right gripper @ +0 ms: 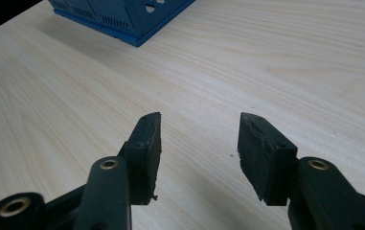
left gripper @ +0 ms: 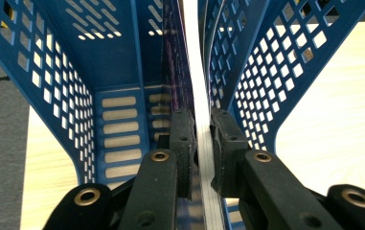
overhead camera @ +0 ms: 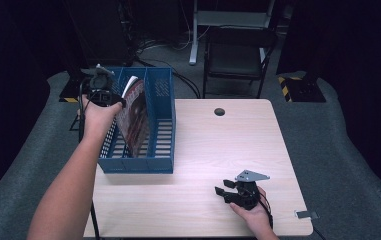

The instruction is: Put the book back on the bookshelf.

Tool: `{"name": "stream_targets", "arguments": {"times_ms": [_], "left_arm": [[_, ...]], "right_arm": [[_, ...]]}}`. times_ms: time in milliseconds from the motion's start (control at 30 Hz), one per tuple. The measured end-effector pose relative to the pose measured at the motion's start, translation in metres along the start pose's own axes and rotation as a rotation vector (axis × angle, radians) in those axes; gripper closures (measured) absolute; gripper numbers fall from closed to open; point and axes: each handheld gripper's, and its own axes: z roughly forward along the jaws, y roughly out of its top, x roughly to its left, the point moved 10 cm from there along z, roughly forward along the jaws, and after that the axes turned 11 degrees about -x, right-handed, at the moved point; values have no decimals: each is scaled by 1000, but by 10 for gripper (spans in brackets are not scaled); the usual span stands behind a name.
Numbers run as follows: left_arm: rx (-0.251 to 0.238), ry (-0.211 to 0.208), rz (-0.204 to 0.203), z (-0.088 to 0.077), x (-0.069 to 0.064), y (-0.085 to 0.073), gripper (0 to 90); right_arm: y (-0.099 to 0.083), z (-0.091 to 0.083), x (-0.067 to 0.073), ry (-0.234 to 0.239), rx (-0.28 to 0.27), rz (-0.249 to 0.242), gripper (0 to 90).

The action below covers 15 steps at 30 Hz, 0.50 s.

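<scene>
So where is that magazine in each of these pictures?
High view: the magazine stands tilted in the middle slot of the blue rack, upper left, with the left gripper at its top edge.
Left gripper view: seen edge-on, a pale strip up the centre, pinched between the black fingers.
Right gripper view: not in it; there is a corner of the rack, top left.
Shared landmark: the blue rack.

A light wooden table (overhead camera: 238, 150) with a round cable hole (overhead camera: 219, 111) at twelve o'clock stands on grey carpet (overhead camera: 338, 145). Beyond it, toward twelve, a black chair (overhead camera: 238, 57) and a pale desk frame (overhead camera: 194, 35) sit in darkness. A yellow-black striped block (overhead camera: 298, 87) lies at two o'clock.
</scene>
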Motion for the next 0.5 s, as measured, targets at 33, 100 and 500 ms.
{"name": "stream_targets", "arguments": {"times_ms": [33, 100, 500], "left_arm": [[1, 3, 2, 0, 0, 0, 821], [-1, 14, 10, 0, 2, 0, 831], [-19, 52, 31, 2, 6, 4, 844]], "right_arm": [[0, 0, 0, 0, 0, 0, 505], [0, 0, 0, 1, 0, -1, 505], [-1, 1, 0, 1, 6, -6, 505]]}}
